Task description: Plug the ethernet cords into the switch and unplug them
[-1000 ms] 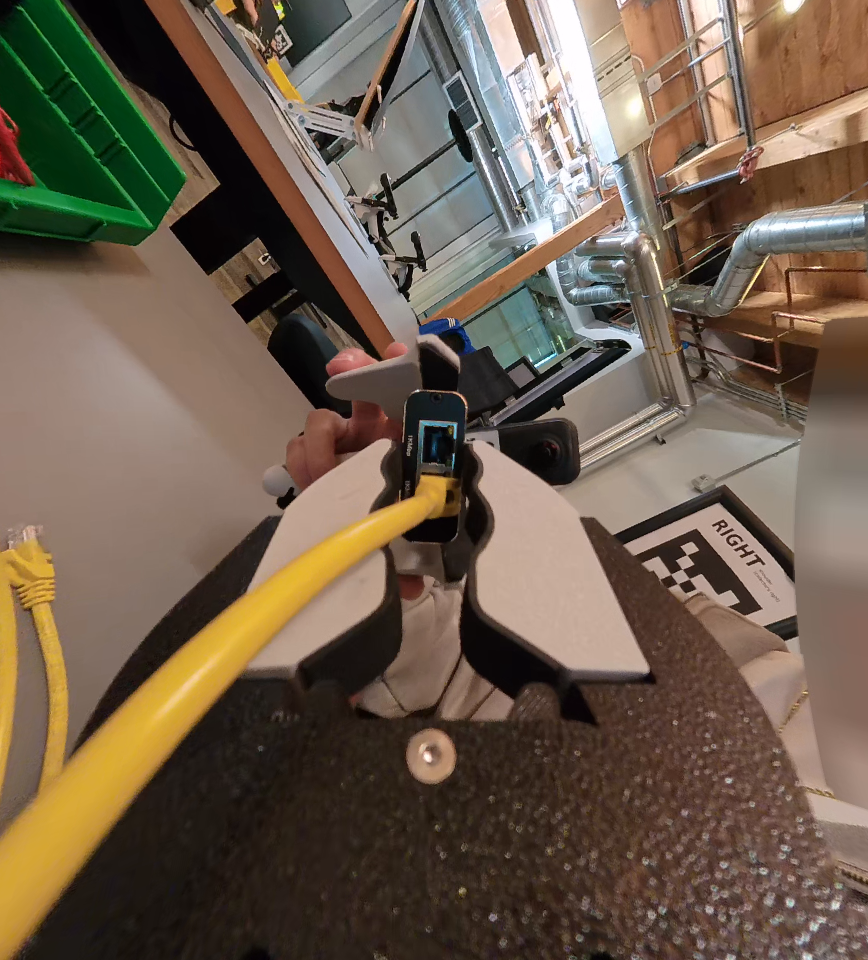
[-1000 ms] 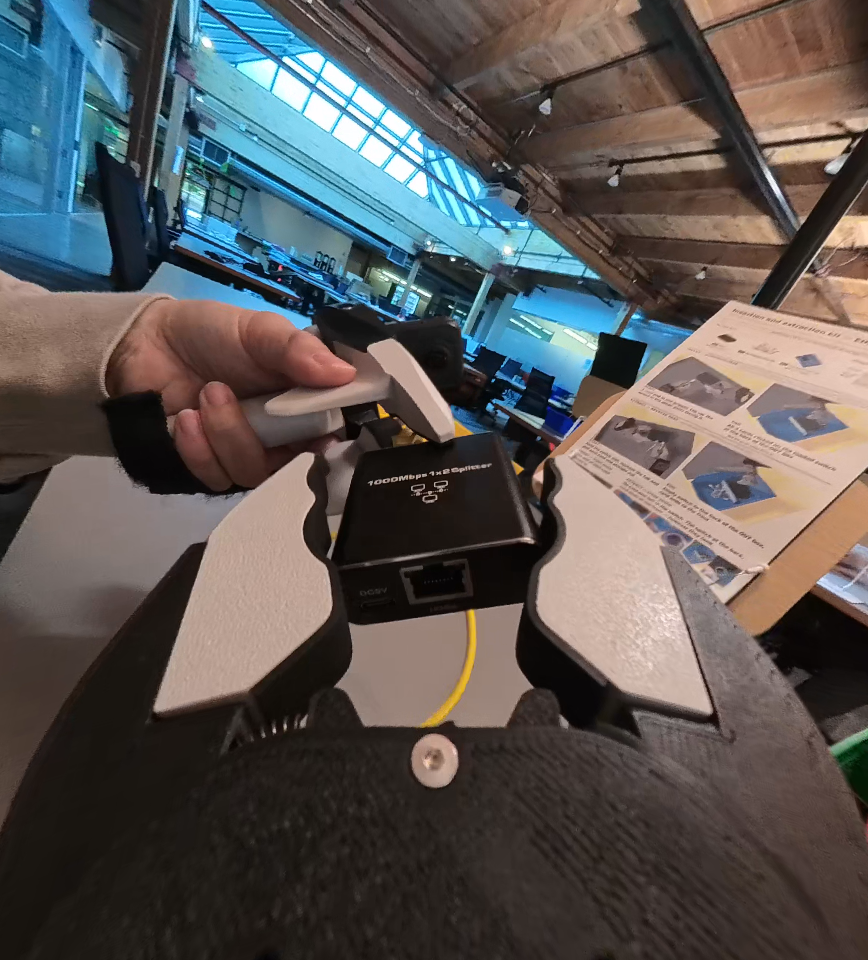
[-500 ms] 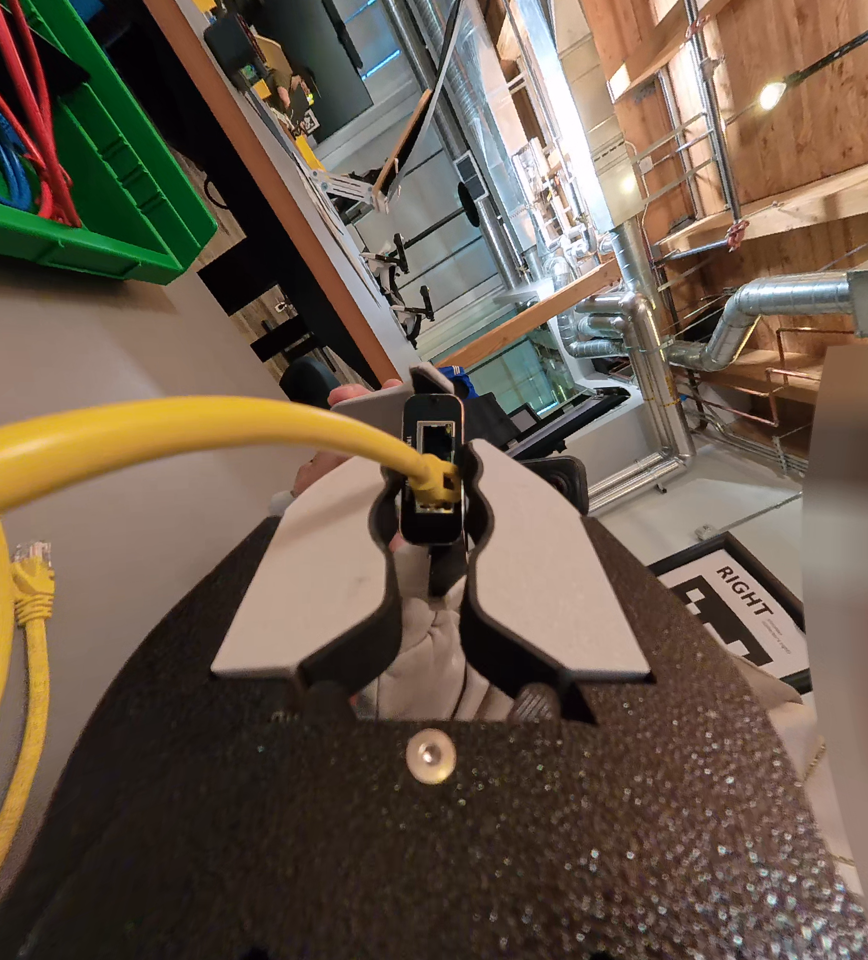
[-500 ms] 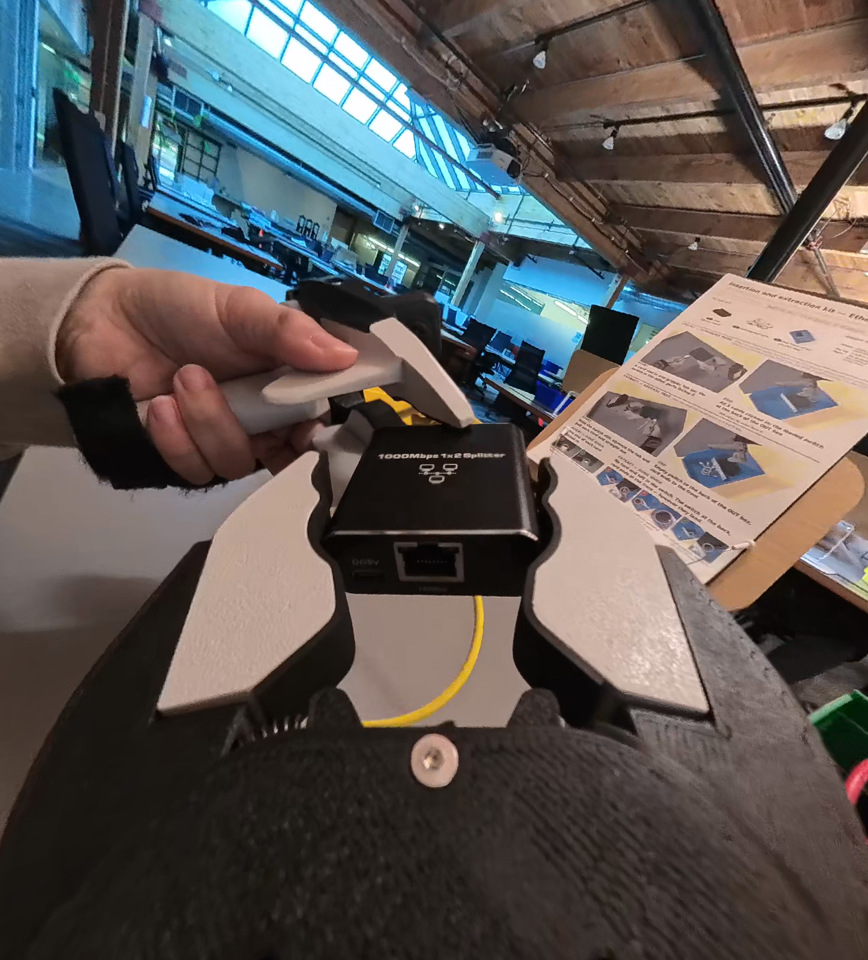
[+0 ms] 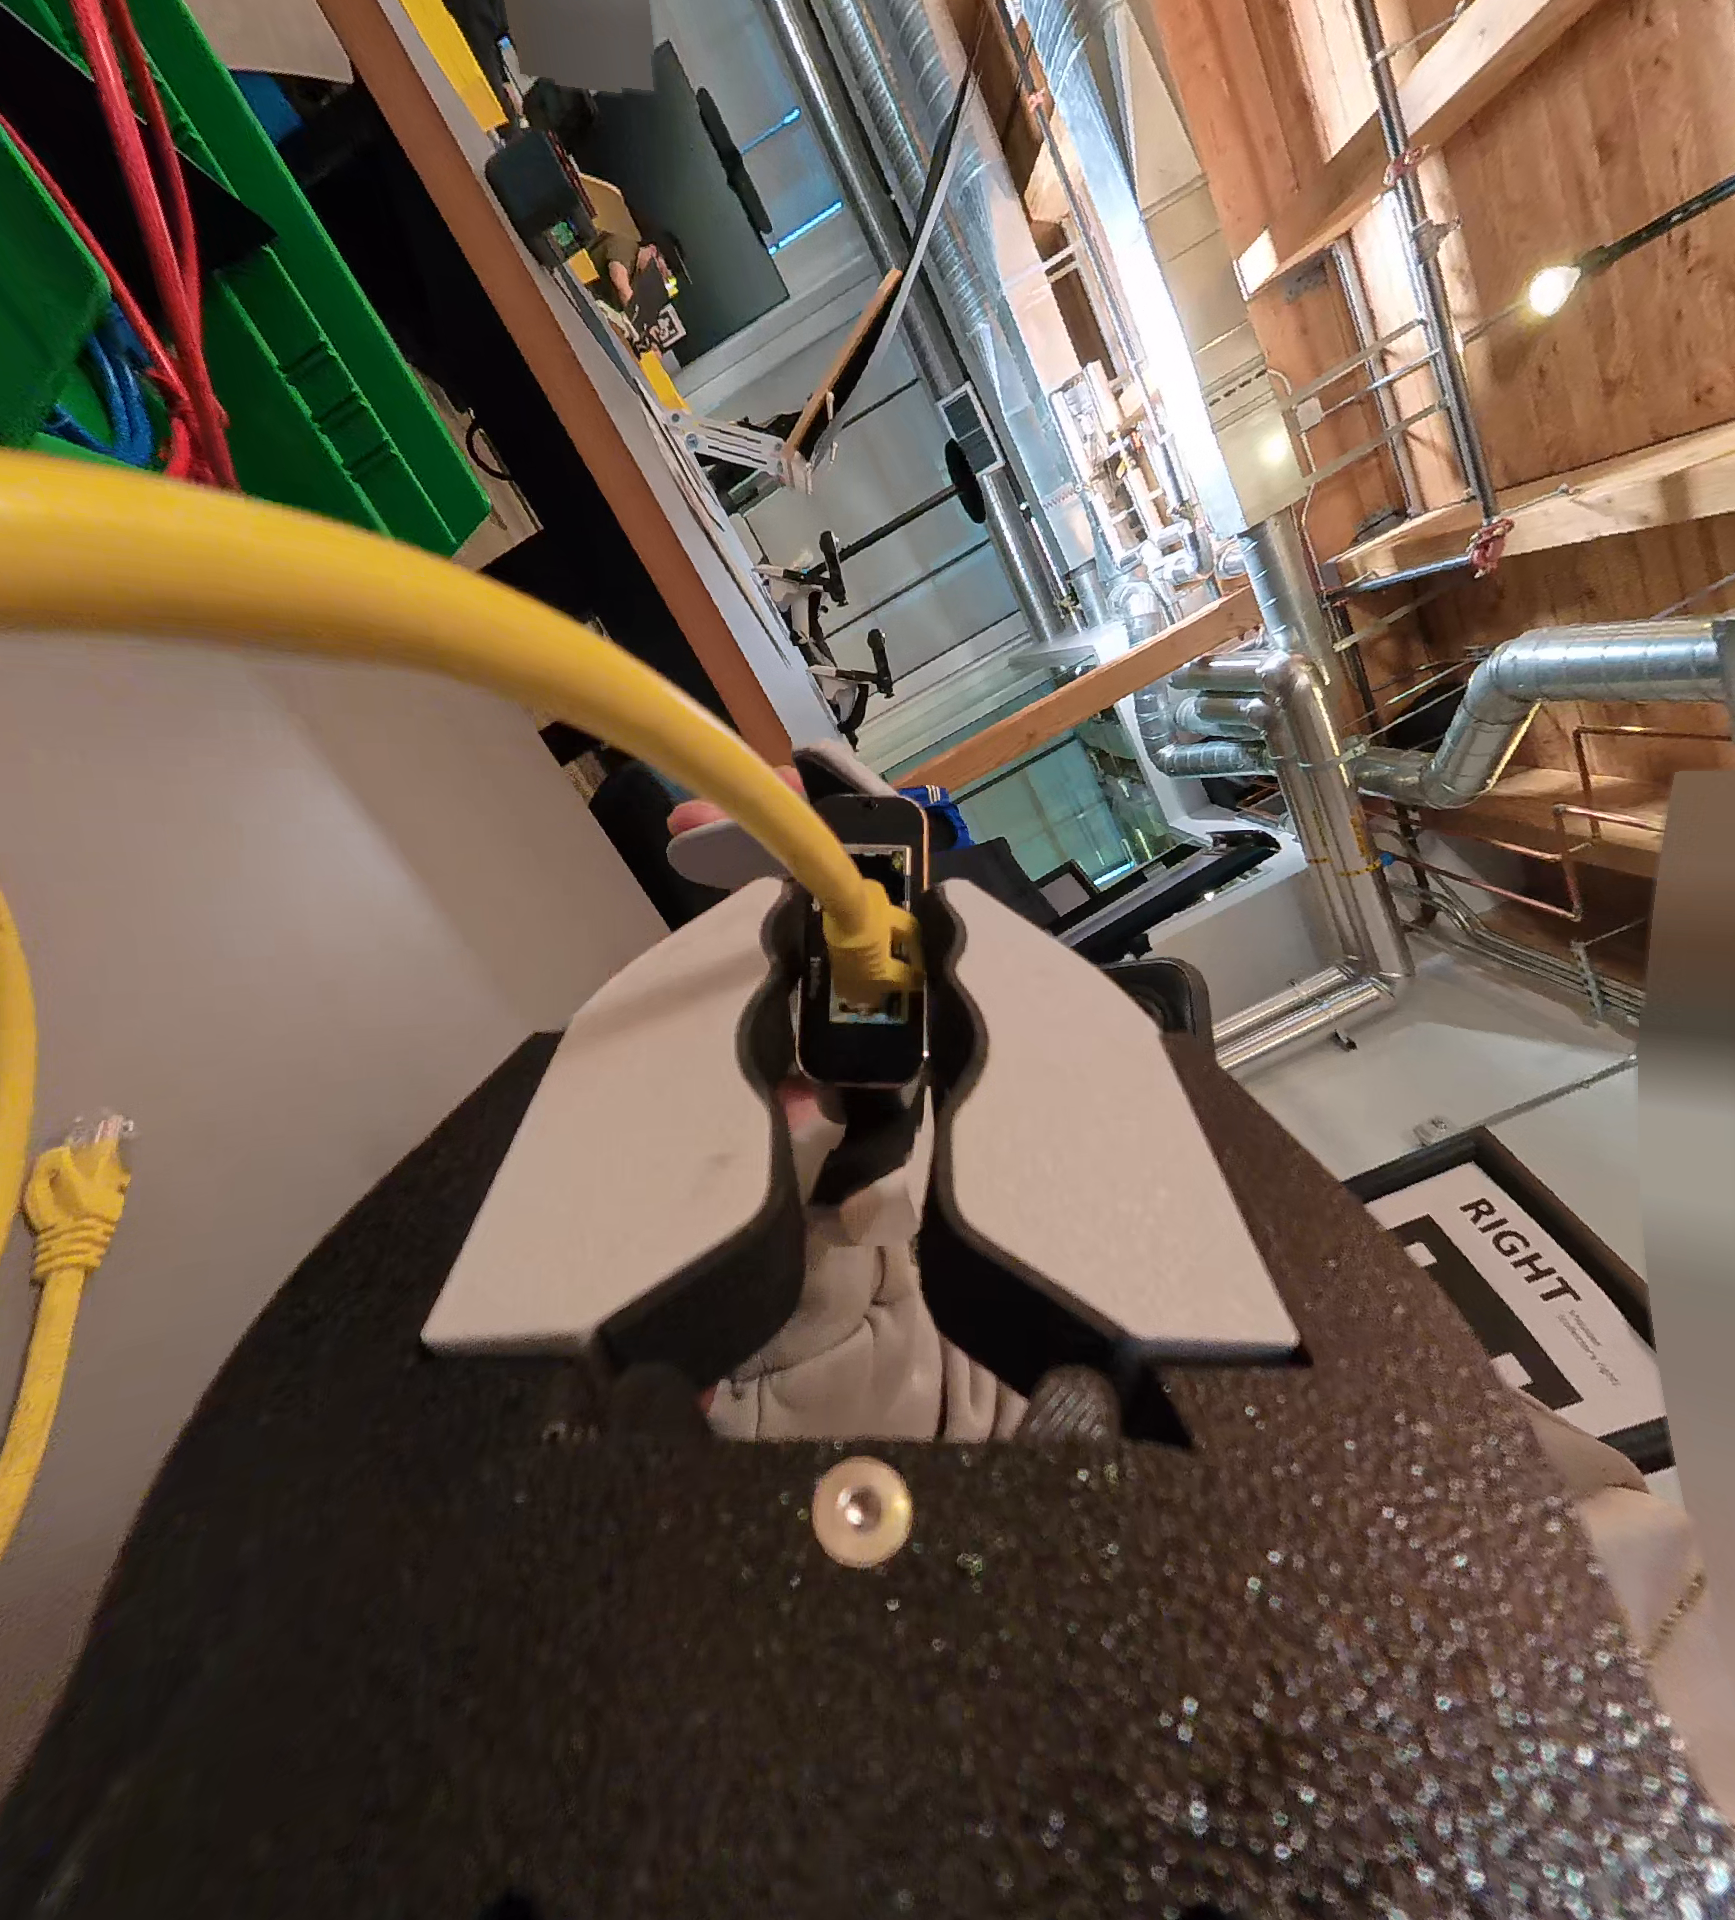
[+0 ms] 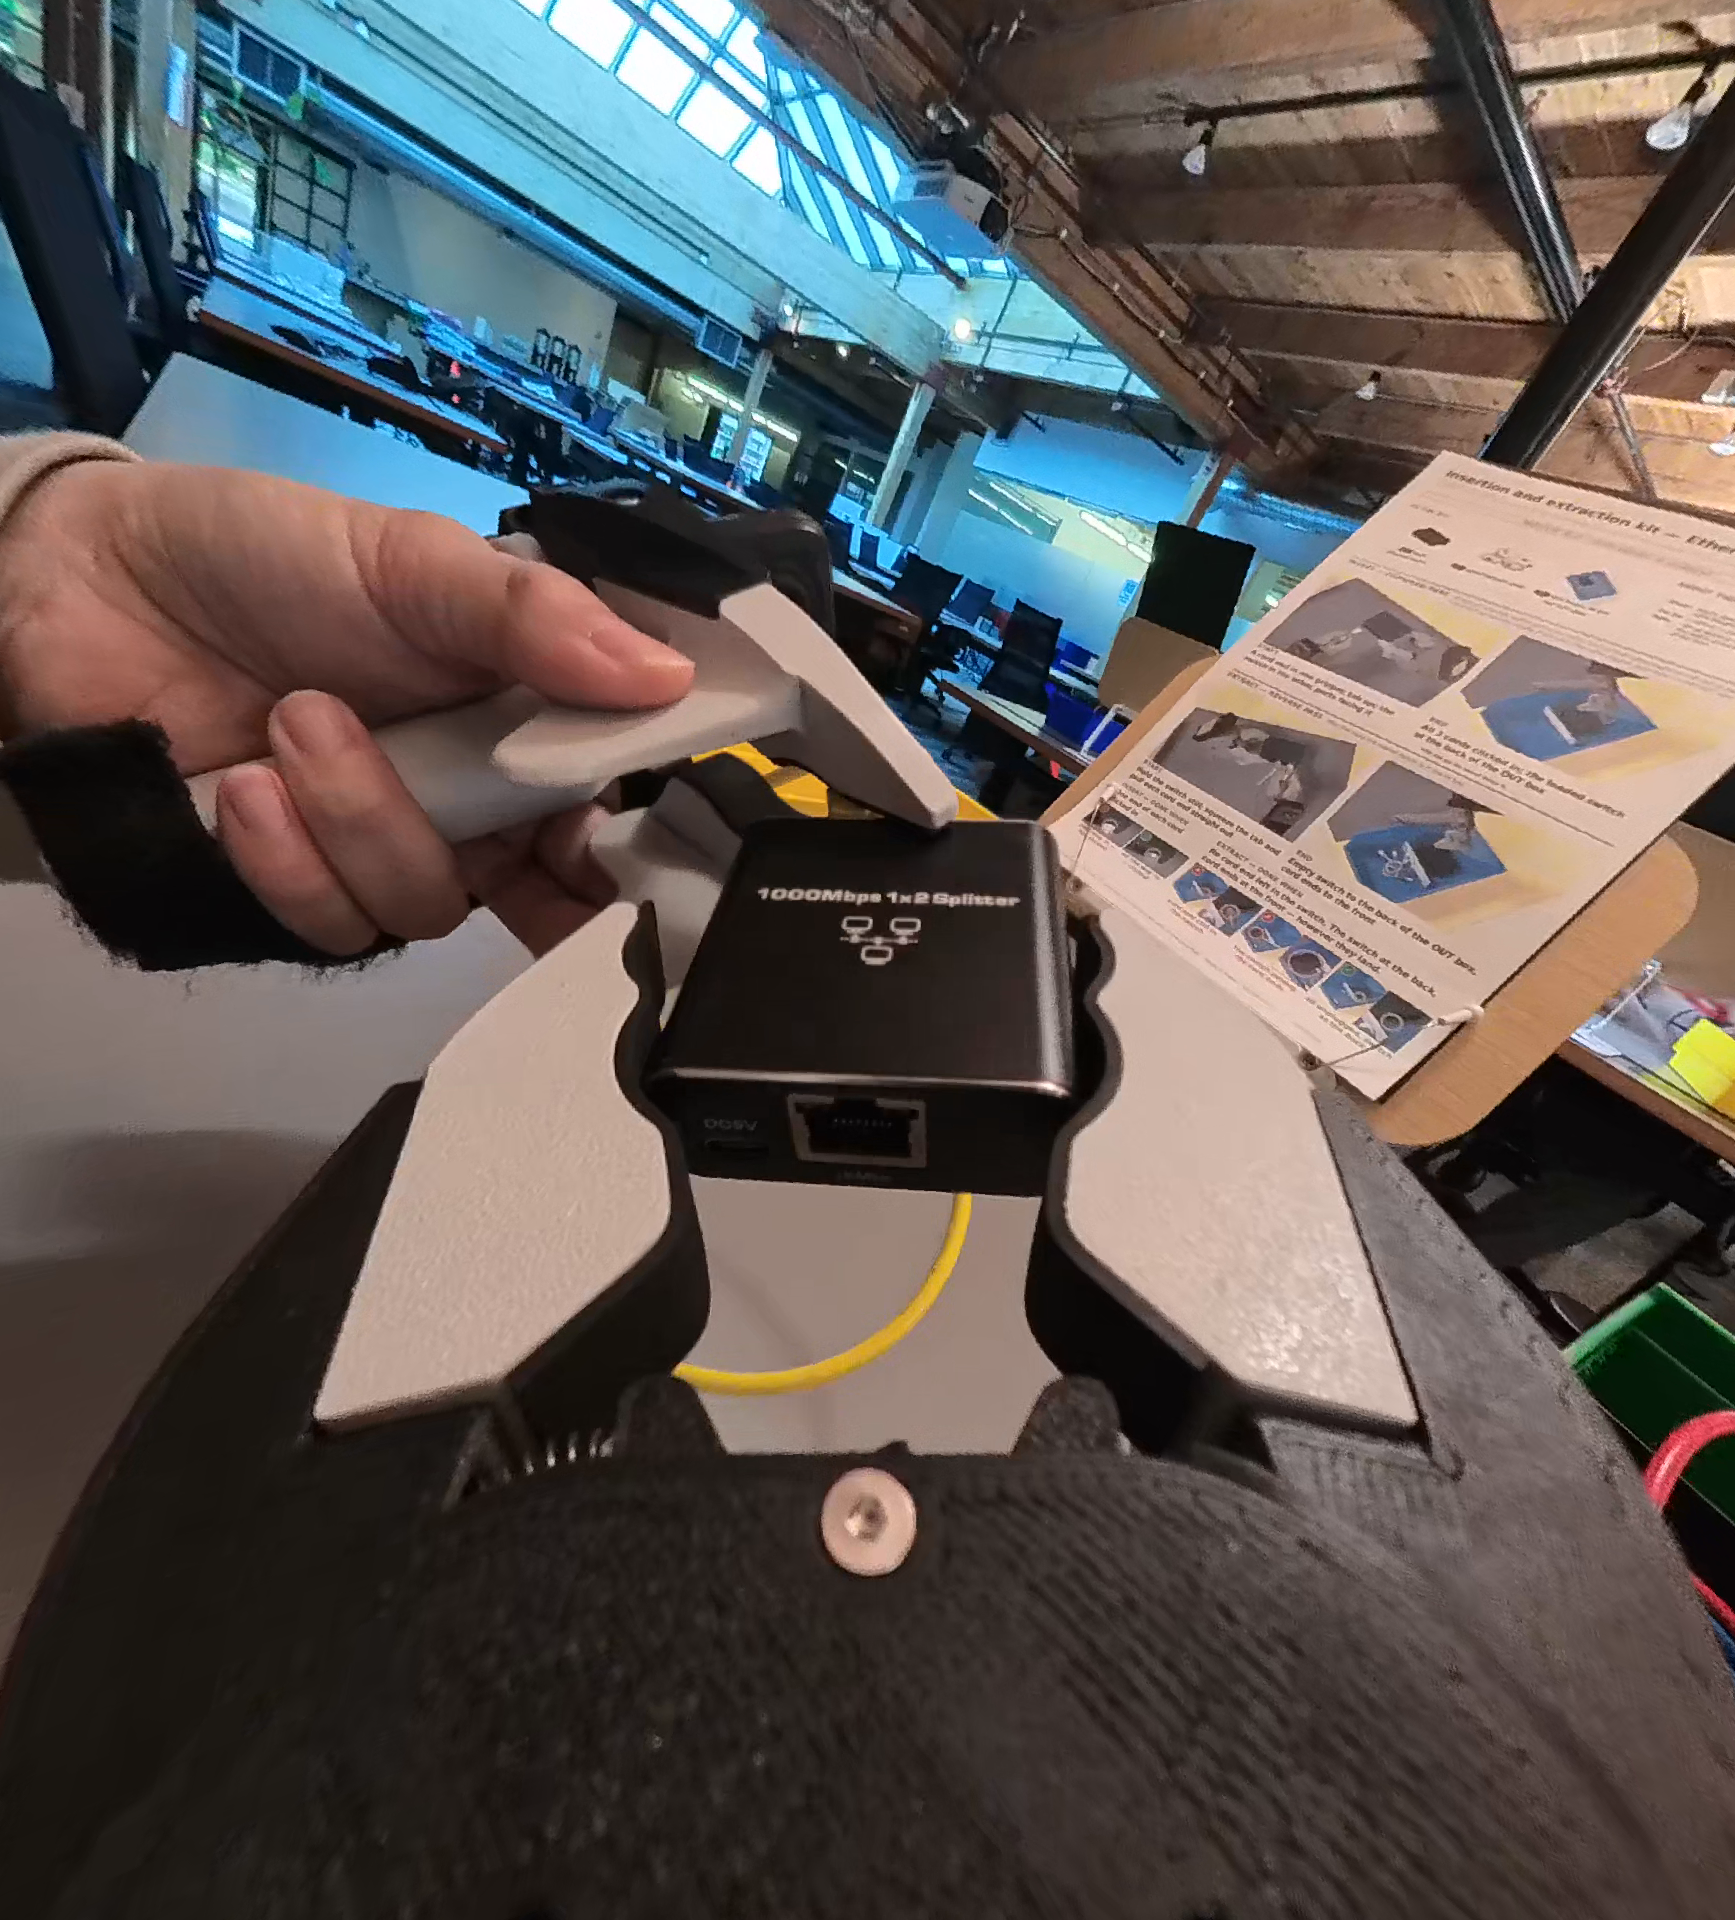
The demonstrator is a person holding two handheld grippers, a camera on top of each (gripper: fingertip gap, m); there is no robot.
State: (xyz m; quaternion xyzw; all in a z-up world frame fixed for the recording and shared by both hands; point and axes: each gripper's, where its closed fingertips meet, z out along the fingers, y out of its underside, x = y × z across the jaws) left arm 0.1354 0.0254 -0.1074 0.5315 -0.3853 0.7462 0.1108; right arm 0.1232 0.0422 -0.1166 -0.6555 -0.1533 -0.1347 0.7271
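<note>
A black switch [image 6: 873,997] is clamped by its sides in my right gripper [image 6: 863,935], with an empty port facing the camera. In the left wrist view its far end [image 5: 858,1039] shows two ports. My left gripper [image 5: 858,925] is shut around the plug [image 5: 868,940] of a yellow ethernet cord [image 5: 375,592], which lies against that end between the two ports. I cannot tell if it is seated. In the right wrist view one left finger [image 6: 842,727] touches the switch's top far edge, with a hand [image 6: 271,675] on the handle.
A loose yellow plug [image 5: 78,1174] and cord lie on the grey table [image 5: 271,883] at left. A yellow cord loop [image 6: 842,1361] lies under the switch. A green bin [image 5: 323,364] holds red and blue cables. An instruction sheet [image 6: 1414,779] stands at right. The grippers are tip to tip, or close to it.
The yellow cord has swung from the lower left up into an arch over the left finger. Its plug has shifted from the lower port to mid-face. The right gripper still holds the switch.
</note>
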